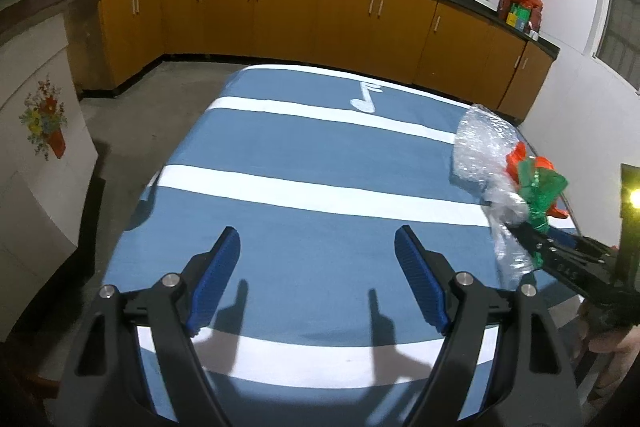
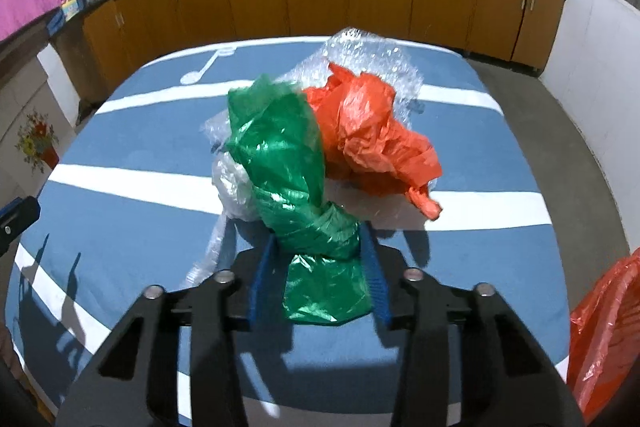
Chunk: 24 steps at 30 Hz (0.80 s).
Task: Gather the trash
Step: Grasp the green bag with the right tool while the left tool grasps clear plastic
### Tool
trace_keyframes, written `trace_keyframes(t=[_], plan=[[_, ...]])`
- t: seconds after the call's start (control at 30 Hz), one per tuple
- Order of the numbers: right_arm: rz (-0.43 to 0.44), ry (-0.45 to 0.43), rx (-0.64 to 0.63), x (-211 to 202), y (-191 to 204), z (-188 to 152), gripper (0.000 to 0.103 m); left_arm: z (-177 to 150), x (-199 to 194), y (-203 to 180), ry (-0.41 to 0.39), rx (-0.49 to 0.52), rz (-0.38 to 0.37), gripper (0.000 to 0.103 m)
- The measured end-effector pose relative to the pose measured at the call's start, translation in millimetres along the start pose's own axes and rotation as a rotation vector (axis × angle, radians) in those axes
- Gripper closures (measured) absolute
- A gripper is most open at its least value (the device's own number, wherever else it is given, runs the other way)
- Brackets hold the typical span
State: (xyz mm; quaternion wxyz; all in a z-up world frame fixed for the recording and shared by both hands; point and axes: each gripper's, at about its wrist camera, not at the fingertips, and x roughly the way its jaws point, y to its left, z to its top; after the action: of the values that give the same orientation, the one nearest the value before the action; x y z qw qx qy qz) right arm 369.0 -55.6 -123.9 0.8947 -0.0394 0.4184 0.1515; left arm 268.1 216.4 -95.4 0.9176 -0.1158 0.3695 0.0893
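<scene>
— While the right gripper (image 2: 318, 259) has its blue pads pressed on the twisted neck of the green bag (image 2: 280, 155), how secure does that hold look to you?

— Only partly. Just the green plastic sits between the pads. The orange bag (image 2: 372, 135) and the bubble wrap (image 2: 372, 55) bulge out ahead of the fingertips, and a clear bag (image 2: 232, 187) hangs off to the left of them. I cannot tell whether any of those are tied in with the green one.

— So a lift could split the bundle?

— That is my worry. If they merely lean on each other, the loose pieces would stay on the blue striped cloth (image 1: 300, 147) or drop over its edge. Thin film can also slide out through the pads.

— And the left gripper (image 1: 318, 251)?

— Its jaws stand wide apart with nothing between them, only bare cloth below. The bundle lies well off to its right, so it gives no support at present.

— Where would the trash go?

— Perhaps the orange liner (image 2: 608, 327) at the right gripper's lower right, though that is a guess.
</scene>
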Motion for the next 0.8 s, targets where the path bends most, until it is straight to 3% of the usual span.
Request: trace_keyframes(t=[0.3,0.53,0.8], plan=[[0.043,-0.029,0.010,-33,-18,-26,0.067,5,9,-53,0.016,0.040,-0.117,0.034],[-0.032,-0.092,0.079,-71,-55,-48,0.067,6,32,-126,0.070,0.106,-0.254,0.045],[-0.059,-0.094,0.148,-79,-88,-54,0.067,9,67,-174,0.138,0.122,-0.274,0.054]])
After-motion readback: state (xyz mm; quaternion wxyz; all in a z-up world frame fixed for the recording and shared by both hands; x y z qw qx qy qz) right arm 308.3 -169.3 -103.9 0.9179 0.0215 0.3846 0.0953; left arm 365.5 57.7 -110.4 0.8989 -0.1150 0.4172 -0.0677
